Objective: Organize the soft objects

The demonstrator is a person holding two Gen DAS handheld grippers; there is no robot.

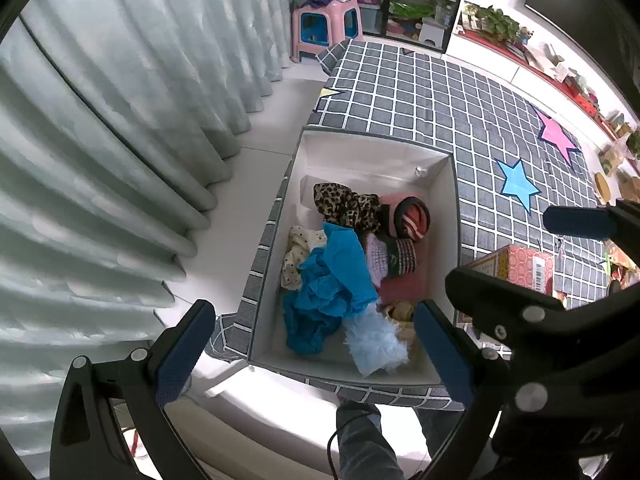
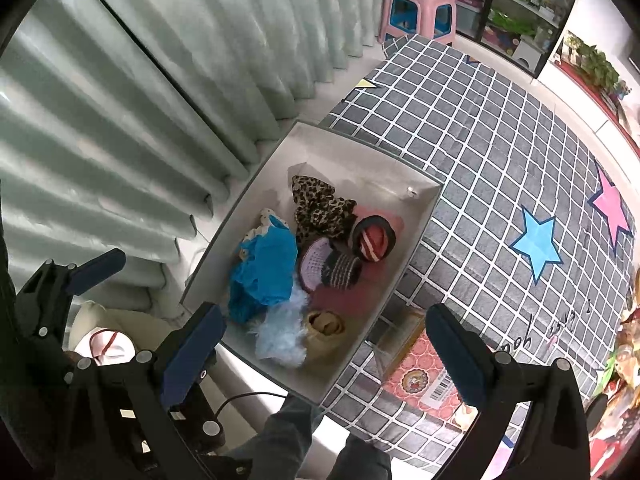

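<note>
Soft items, about eight, heaped in one white box [image 1: 372,152] mid-frame on checked cloth [image 1: 440,92]. Left gripper [image 1: 312,348], right gripper [image 2: 324,344]: jaws wide, empty. Right view alone shows whole tan roll [image 2: 326,326].

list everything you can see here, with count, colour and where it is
storage box: 1, white inside, on the bed's near left corner
leopard cloth: 1, brown-black, far part of box
blue cloth: 1, bright blue, box's left middle
fluffy item: 1, pale blue, box's near end
dotted cloth: 1, cream, black dots, box's left wall
striped roll: 1, red-white, dark rim, box's right
knit items: lilac and dark striped, box centre
beige item: 1, tan, near right of box
bedspread: 1, grey checked with stars
red carton: 1, on bed right of box
stool: 1, pink
curtain: pale green, left
left gripper: fingers open, above box
right gripper: fingers open
</note>
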